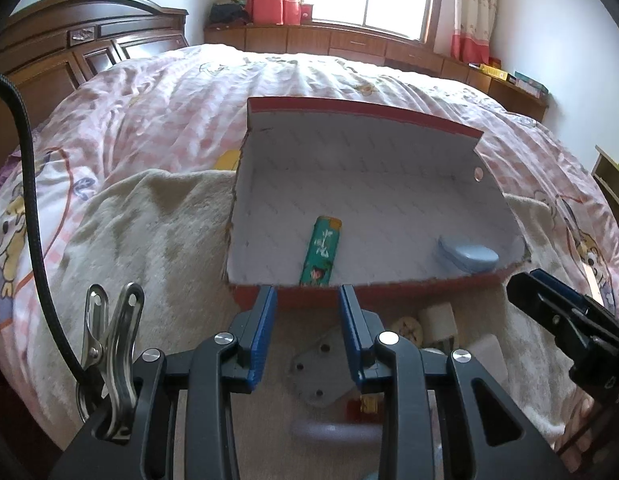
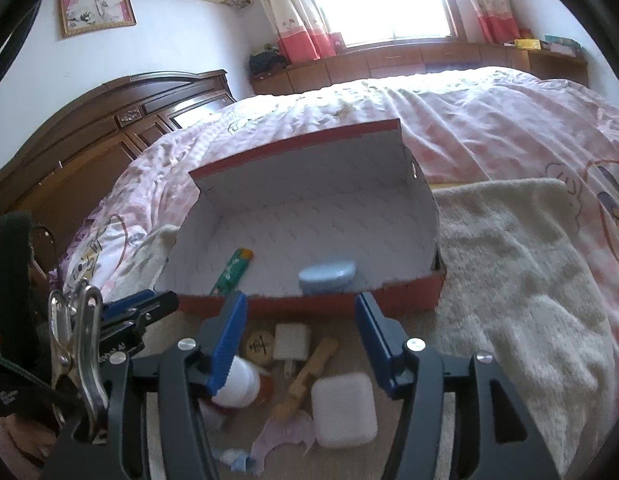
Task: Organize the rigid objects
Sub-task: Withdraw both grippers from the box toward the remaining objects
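A red cardboard box [image 1: 349, 109] [image 2: 309, 141] with a white inside lies open on the bed. In it are a green lighter-shaped stick [image 1: 321, 252] [image 2: 231, 272] and a pale blue case [image 1: 467, 254] [image 2: 327, 276]. My left gripper [image 1: 307, 294] hovers just before the box's near wall, open with nothing between its fingers. My right gripper [image 2: 301, 302] is also open and empty, over loose items in front of the box: a white case [image 2: 343, 408], a wooden piece [image 2: 305, 376], a white plug [image 2: 291, 342], a round disc [image 2: 258, 346] and a white-capped bottle [image 2: 237, 384].
A grey plate with holes [image 1: 317, 372] lies under the left gripper. Everything rests on a cream towel [image 2: 509, 280] spread over a pink quilt. A dark wooden headboard [image 1: 69, 48] stands at the left; low cabinets run under the window.
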Demonstrator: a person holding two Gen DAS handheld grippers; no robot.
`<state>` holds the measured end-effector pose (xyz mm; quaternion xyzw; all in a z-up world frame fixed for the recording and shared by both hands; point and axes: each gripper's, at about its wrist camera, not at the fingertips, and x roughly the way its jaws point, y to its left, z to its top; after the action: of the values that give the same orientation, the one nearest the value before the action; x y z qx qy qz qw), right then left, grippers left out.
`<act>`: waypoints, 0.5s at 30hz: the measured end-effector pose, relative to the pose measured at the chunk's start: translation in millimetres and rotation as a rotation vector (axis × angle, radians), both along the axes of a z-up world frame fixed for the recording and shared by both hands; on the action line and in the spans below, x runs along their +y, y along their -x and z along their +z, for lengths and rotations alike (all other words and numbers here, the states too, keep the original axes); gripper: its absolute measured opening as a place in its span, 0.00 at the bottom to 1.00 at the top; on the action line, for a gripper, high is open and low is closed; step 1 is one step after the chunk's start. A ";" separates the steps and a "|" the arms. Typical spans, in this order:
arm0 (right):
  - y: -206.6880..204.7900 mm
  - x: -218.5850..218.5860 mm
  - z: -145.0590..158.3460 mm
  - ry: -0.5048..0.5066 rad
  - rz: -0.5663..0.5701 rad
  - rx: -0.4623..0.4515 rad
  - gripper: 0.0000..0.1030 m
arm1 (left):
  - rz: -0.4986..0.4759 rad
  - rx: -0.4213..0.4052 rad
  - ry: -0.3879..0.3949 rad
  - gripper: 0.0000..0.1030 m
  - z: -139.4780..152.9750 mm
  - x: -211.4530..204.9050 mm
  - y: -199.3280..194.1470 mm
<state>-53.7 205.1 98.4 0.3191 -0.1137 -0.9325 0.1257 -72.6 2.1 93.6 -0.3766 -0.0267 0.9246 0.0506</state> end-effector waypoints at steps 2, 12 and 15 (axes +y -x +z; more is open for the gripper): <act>-6.8 -0.7 -2.7 -0.006 0.001 -0.003 0.58 | -0.003 0.006 0.010 0.31 -0.9 1.5 -8.9; -35.4 -1.4 -20.5 -0.013 0.000 -0.032 0.58 | -0.015 0.000 0.006 0.31 -9.0 3.9 -37.6; -41.2 -0.8 -27.9 -0.017 -0.001 -0.049 0.58 | -0.017 -0.005 0.011 0.31 -13.0 5.9 -43.9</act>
<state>-12.5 204.3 70.5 0.3428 -0.1089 -0.9254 0.1194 -28.7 8.0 80.6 -0.3791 -0.0186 0.9234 0.0564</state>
